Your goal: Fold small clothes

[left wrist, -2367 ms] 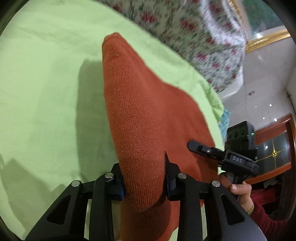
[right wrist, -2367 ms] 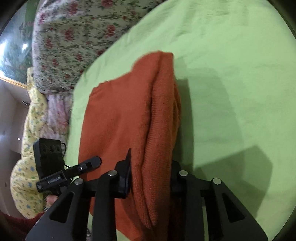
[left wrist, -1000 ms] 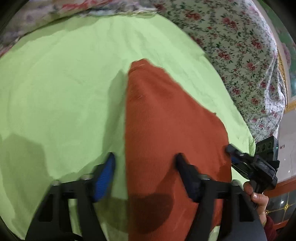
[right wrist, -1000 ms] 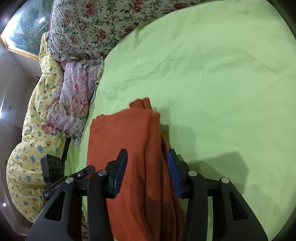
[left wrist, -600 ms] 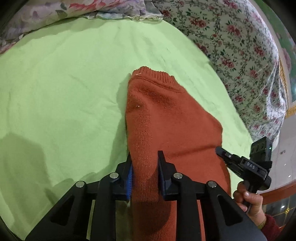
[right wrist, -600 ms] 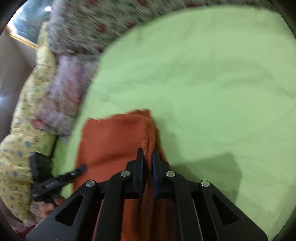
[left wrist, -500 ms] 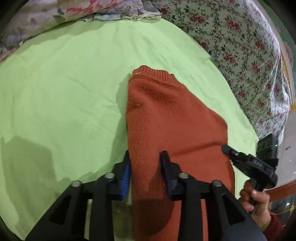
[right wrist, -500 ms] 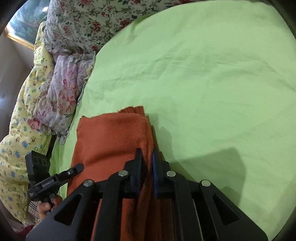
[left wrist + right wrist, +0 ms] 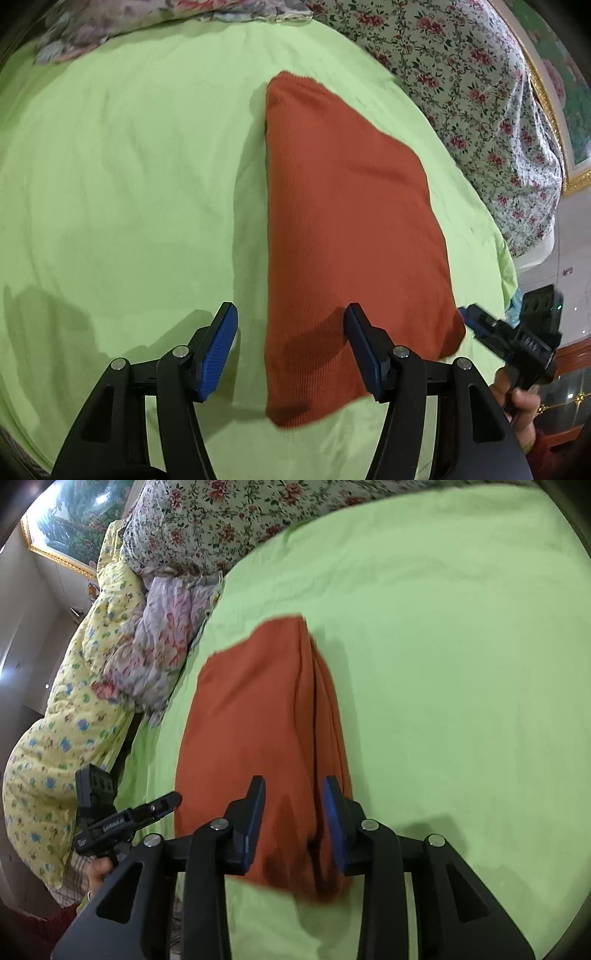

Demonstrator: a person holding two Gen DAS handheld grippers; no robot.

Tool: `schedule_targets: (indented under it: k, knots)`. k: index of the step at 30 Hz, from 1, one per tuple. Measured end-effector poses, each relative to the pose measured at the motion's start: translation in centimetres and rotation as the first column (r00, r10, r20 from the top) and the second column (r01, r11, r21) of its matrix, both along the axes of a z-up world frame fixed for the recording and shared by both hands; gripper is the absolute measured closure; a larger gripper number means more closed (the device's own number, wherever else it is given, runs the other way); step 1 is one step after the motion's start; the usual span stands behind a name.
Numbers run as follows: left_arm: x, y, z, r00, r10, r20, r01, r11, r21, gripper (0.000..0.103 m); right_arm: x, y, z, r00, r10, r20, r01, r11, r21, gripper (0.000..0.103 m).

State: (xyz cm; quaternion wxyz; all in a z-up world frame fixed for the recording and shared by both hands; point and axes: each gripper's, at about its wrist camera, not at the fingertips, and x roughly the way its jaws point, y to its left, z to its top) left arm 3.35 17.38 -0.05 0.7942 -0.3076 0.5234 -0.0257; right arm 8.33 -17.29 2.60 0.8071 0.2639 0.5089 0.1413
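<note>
Two grippers: my left gripper (image 9: 291, 345) and right gripper (image 9: 293, 818) both spread, released.
Garment: orange knit (image 9: 347, 229) folded on green sheet (image 9: 122, 192).
Technique: lift straight off toward 6 o'clock, without snagging layered edge at 3 o'clock.

Folded sweater (image 9: 351, 229) laid flat on bed sheet (image 9: 129, 184). Pillows (image 9: 229, 520) piled behind it, at bed head. Left gripper (image 9: 291, 350) held over sweater's near edge, fingers (image 9: 218, 350) spread apart. Right gripper (image 9: 293, 819) positioned over opposite end, fingers (image 9: 334, 823) parted, astride stacked layers.
</note>
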Motion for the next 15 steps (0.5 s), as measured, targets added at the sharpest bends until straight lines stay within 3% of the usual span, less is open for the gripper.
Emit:
schedule_targets:
  k: [5, 7, 11, 15]
  knots:
    - [-1.0, -0.8, -1.6, 0.998, -0.033, -0.047, 0.034, 0.999, 0.022, 0.041, -3.1, 0.4, -2.2, 0.999, -0.020, -0.046, 0.020, 1.000, 0.007, 0.069]
    - [-0.9, -1.2, -2.0, 0.996, -0.060, -0.071, 0.063, 0.997, 0.049, 0.043, -3.3, 0.6, -2.5, 0.998, -0.019, -0.054, 0.020, 1.000, 0.014, 0.098]
    - [-1.2, -1.9, -2.3, 0.991, -0.098, -0.087, 0.107, 0.989, 0.104, 0.044, -3.8, 0.7, -2.2, 0.999, -0.030, -0.042, 0.027, 0.998, -0.055, 0.098]
    - [-1.4, -2.3, -2.8, 0.990, -0.109, -0.084, 0.119, 0.985, 0.124, 0.043, -3.6, 0.9, -3.9, 0.996, -0.028, -0.081, 0.016, 0.989, -0.144, 0.098]
